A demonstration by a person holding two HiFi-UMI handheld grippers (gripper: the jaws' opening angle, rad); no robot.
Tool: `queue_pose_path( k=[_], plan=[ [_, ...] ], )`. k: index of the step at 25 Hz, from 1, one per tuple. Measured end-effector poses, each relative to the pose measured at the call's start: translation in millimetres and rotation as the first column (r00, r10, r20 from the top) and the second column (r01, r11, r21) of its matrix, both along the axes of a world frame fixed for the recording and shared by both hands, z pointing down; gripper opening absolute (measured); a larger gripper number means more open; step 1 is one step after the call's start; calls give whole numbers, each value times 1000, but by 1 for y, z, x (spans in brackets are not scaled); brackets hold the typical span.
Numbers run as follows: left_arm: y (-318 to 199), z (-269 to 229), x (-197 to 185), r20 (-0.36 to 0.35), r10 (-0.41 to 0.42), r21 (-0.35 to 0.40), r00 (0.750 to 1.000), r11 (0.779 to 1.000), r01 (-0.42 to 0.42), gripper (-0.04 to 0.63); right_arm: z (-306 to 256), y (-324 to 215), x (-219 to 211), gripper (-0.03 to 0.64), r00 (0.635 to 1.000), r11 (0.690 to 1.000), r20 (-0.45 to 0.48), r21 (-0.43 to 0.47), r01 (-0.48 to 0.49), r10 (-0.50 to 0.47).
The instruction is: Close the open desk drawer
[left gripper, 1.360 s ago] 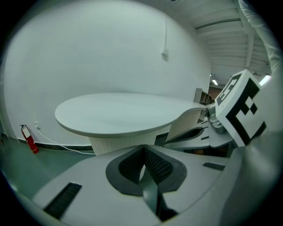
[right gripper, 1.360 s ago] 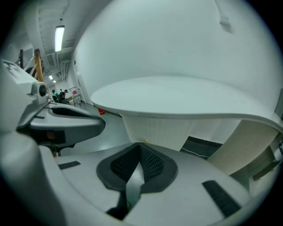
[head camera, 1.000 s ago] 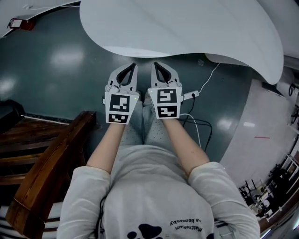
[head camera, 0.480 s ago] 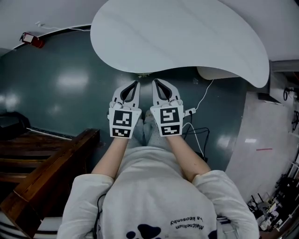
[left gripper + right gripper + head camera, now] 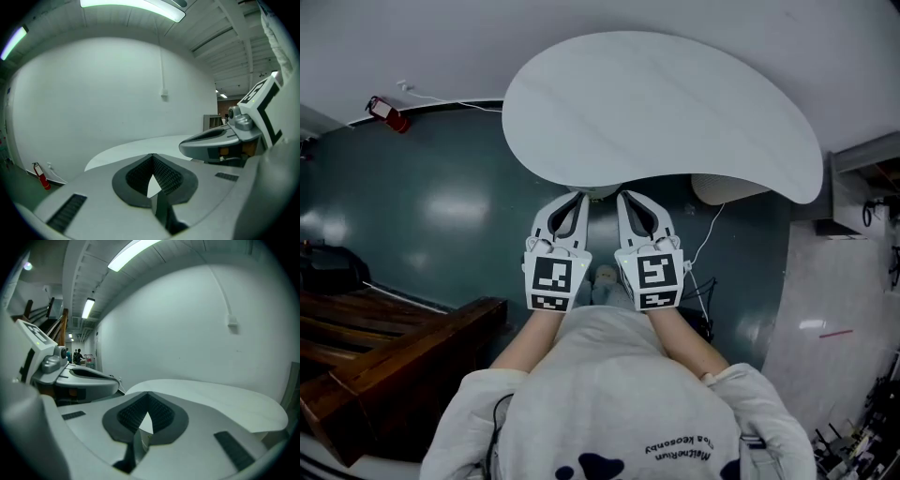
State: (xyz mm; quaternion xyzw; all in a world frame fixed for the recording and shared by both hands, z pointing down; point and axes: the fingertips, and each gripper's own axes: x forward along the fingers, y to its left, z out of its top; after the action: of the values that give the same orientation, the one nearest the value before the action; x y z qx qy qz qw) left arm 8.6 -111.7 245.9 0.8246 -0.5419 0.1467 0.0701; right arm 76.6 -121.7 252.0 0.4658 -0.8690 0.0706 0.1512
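I see left gripper (image 5: pixel 578 195), right gripper (image 5: pixel 624 195): pale grey moulded shells, dark ribbed pads (image 5: pixel 165 174). Black-and-white marker cube (image 5: pixel 556 279) on each, just ahead of T-shirt (image 5: pixel 600 375). T-shirt light grey, short sleeves; dark lettering (image 5: pixel 675 448) and paw print (image 5: pixel 598 466) on it. Thin dark cord (image 5: pixel 498 417) by T-shirt's left sleeve.

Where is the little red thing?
In the head view, the red fire extinguisher is upper left, on the dark floor against the white wall, left of the white table.
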Motion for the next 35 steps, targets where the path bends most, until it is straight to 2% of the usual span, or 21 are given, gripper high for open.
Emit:
queue_pose_path(
  k=[5,12,21,35],
  plan=[
    [13,-27,1,-7,5,52,1000,999,-4,8,-38,12,0,17,1000,997,15,74,26,-27],
    [30,-49,5,-9,-18,103,1000,994,18,8,-53,34,10,17,998,993,15,108,55,-57],
    [45,-45,14,-18,-13,108,1000,994,15,8,-54,38,17,17,998,992,39,112,50,-54],
    [46,-44,5,-13,-16,103,1000,994,17,8,-45,38,8,17,997,993,20,93,74,-76]
  ],
)
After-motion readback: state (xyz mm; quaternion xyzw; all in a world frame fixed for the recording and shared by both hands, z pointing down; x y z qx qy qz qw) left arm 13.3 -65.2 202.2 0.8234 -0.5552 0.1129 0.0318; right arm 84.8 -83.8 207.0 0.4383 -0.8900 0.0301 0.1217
